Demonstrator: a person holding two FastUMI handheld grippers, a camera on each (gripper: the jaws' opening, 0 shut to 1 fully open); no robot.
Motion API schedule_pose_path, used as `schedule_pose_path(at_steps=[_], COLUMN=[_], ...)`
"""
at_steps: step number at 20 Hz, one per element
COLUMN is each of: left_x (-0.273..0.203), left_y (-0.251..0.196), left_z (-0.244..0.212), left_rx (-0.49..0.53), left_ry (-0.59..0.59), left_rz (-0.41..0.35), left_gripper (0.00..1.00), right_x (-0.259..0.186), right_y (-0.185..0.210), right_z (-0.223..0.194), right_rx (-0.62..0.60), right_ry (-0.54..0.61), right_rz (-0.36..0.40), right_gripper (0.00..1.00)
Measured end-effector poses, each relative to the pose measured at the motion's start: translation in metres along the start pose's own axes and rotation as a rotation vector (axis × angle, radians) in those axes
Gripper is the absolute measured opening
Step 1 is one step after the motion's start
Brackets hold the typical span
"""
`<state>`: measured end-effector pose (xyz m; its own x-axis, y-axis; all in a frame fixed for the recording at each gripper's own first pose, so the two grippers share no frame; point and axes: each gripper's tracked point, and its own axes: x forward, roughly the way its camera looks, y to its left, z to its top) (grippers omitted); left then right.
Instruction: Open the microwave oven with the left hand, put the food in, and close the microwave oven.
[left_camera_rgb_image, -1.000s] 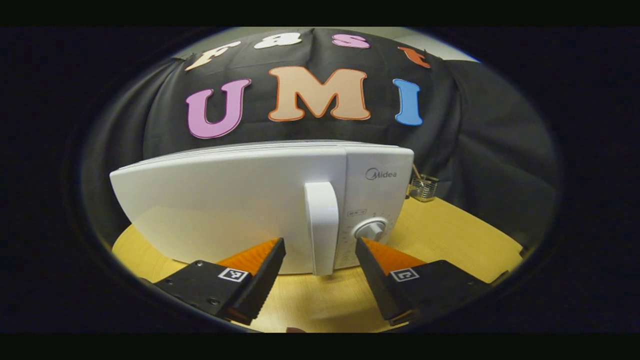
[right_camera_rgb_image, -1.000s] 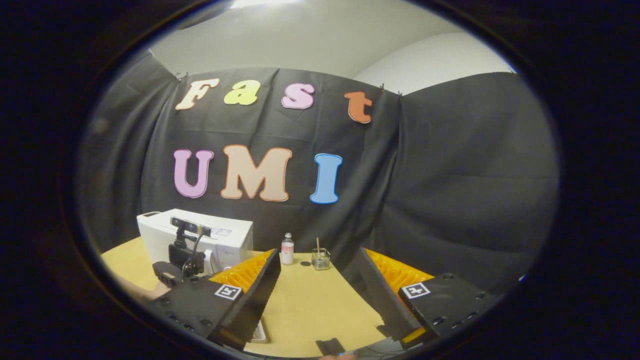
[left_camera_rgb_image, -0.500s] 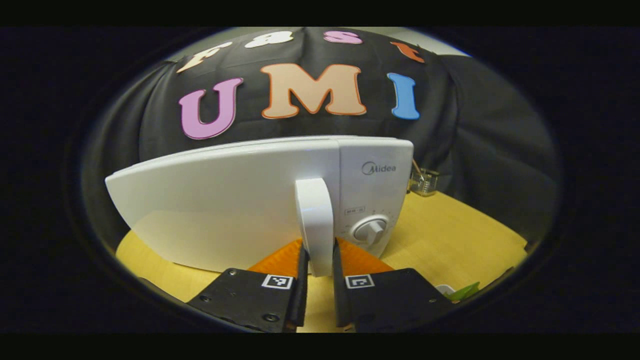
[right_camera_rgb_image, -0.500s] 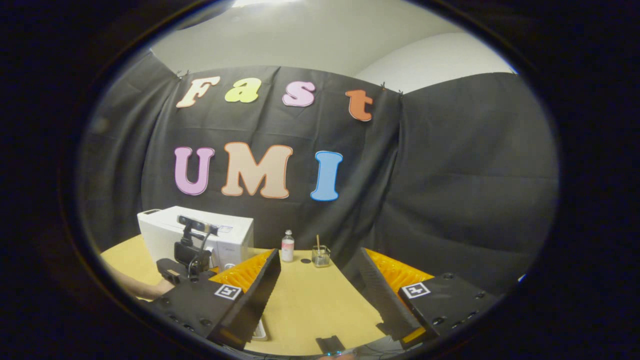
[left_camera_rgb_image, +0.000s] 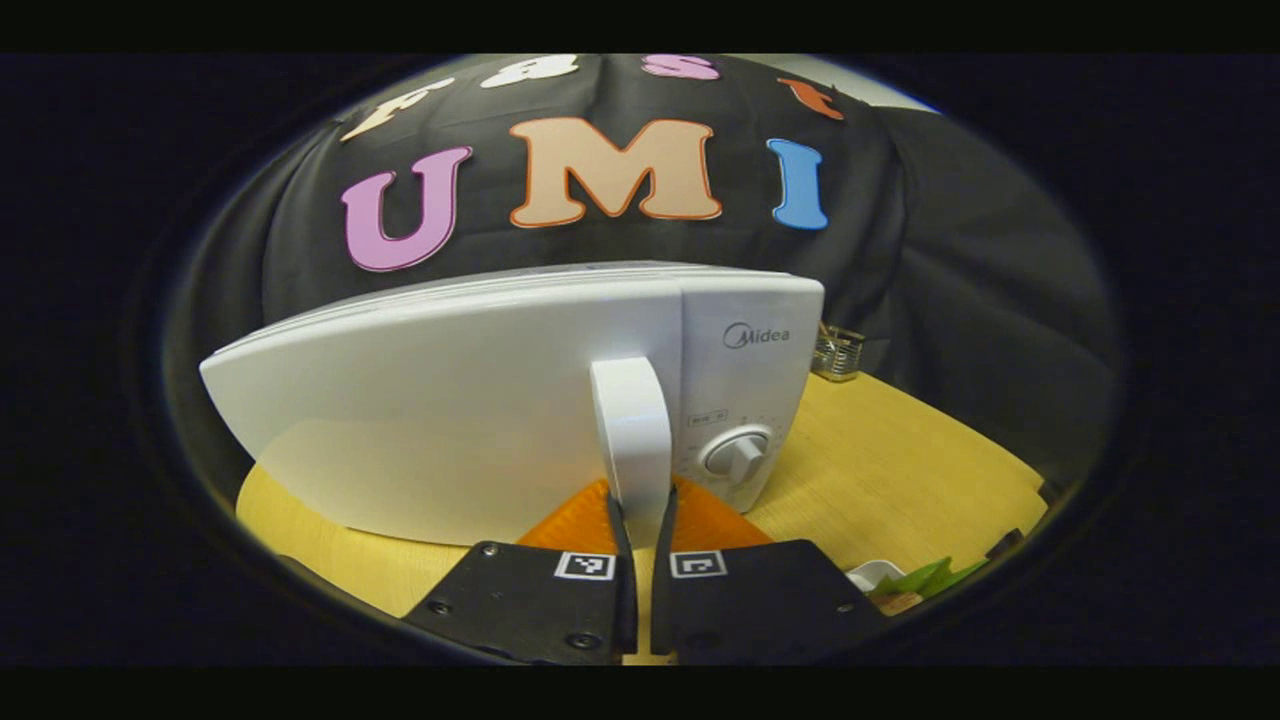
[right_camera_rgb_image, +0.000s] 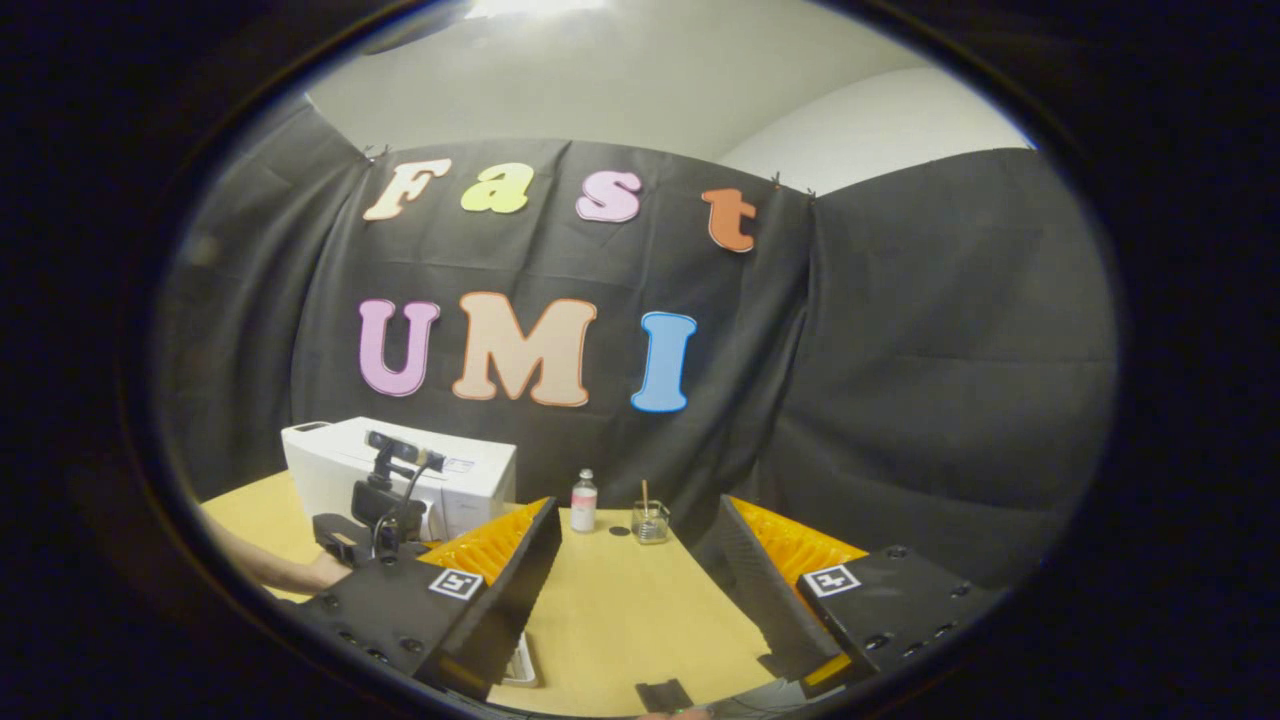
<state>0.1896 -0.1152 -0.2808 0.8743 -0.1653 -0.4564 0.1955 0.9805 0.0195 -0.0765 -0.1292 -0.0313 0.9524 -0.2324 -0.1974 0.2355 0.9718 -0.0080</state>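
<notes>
Our left gripper (left_camera_rgb_image: 640, 515) clamped on door handle (left_camera_rgb_image: 632, 440) of microwave (left_camera_rgb_image: 450, 400); right gripper (right_camera_rgb_image: 640, 580) spread, empty. Risk: fingers slip off handle's low end on pull.

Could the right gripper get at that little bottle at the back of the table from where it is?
Probably yes. The right gripper is open, and bare tabletop lies between it and the bottle; the glass jar stands just beside it.

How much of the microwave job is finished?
Only the start. The left gripper has its fingers pressed on the door handle of the microwave, but the door looks shut. The right gripper is open and holds nothing. Left to do: pull the door open, put the food in, close it.
</notes>
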Motion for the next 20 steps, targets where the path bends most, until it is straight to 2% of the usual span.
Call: schedule_pose_path(at_steps=[2,3,4,7,11,16,20], left_x=[-0.019,-0.035,-0.051,-0.102,-0.152,-0.193,-0.221], left_y=[-0.004,-0.006,-0.006,0.0,0.018,0.046,0.072], left_z=[-0.015,-0.011,-0.02,-0.045,-0.065,-0.087,-0.101], left_rx=[-0.005,0.017,0.031,-0.032,-0.024,-0.038,-0.046], left_ry=[0.026,-0.028,-0.038,-0.012,-0.001,0.037,0.067], left_rz=[-0.018,-0.041,-0.06,-0.099,-0.121,-0.073,-0.012], left_gripper=[0.05,0.07,0.05,0.06,0.06,0.06,0.05], right_x=[0.006,0.008,0.01,0.021,0.031,0.035,0.032], right_y=[0.005,0.007,0.011,0.029,0.054,0.091,0.121], right_z=[0.008,0.012,0.013,0.002,-0.003,-0.025,-0.06], right_rx=[0.013,0.041,0.076,0.15,0.095,0.101,0.071], right_ry=[-0.029,-0.046,-0.051,-0.027,-0.049,-0.035,0.016], right_rz=[0.003,0.005,0.012,0.053,0.132,0.197,0.247], right_gripper=[0.97,0.97,1.0,0.97,0.97,1.0,0.97])
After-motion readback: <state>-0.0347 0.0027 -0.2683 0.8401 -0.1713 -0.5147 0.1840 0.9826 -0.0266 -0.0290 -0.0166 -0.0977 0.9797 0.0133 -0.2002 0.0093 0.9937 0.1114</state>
